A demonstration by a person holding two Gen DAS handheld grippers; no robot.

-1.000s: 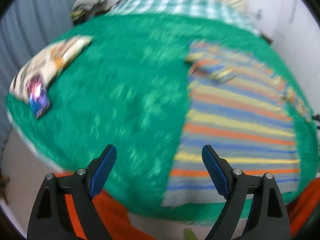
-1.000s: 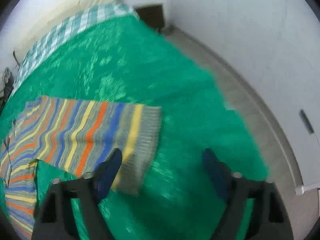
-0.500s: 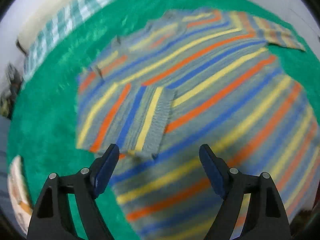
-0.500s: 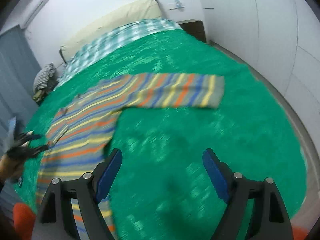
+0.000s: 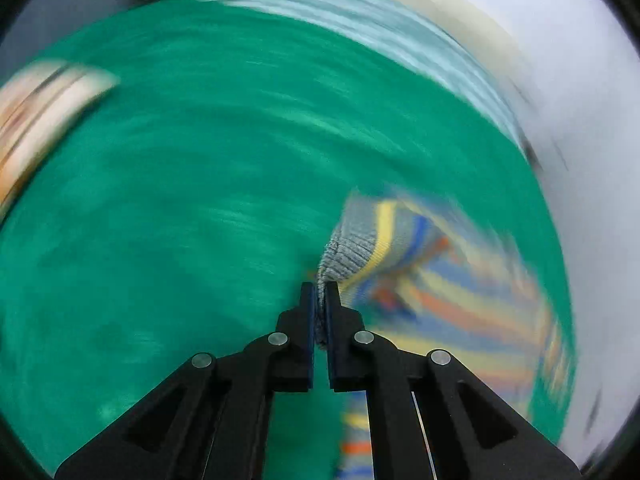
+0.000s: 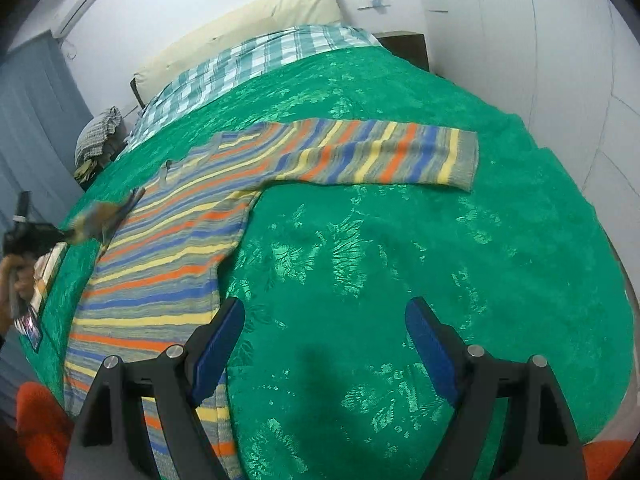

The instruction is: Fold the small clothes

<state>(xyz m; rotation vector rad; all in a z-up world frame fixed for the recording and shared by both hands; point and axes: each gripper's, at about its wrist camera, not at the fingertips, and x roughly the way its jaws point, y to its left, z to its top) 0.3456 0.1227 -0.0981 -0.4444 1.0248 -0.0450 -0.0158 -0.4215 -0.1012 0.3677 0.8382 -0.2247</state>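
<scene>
**Striped knit cuff pinched, sleeve fold under way**

Striped knit it is: the sweater lies flat on the near-left part of the bed, body running toward us, one sleeve stretched out to the right across the middle of the cover. The left gripper has just snapped its jaws together, and the grey ribbed cuff of the other sleeve is clamped between them, the rest of that sleeve trailing away blurred to the right. The right gripper hangs over bare cover near us, fingers spread wide, nothing between them.

My advice for this fold: carry the pinched cuff low and level across the chest, let the sleeve lay itself flat, and only let go once the cuff rests on the body. Pull too high and the shoulder will likely drag and wrinkle. The free gripper could pin the body, then go for the outstretched sleeve.

The green bedspread is plush and patterned, likely grippy enough to hold the knit still. A checked sheet and a cream pillow sit at the far end, against white walls; folded printed cloth lies at the left edge.
</scene>
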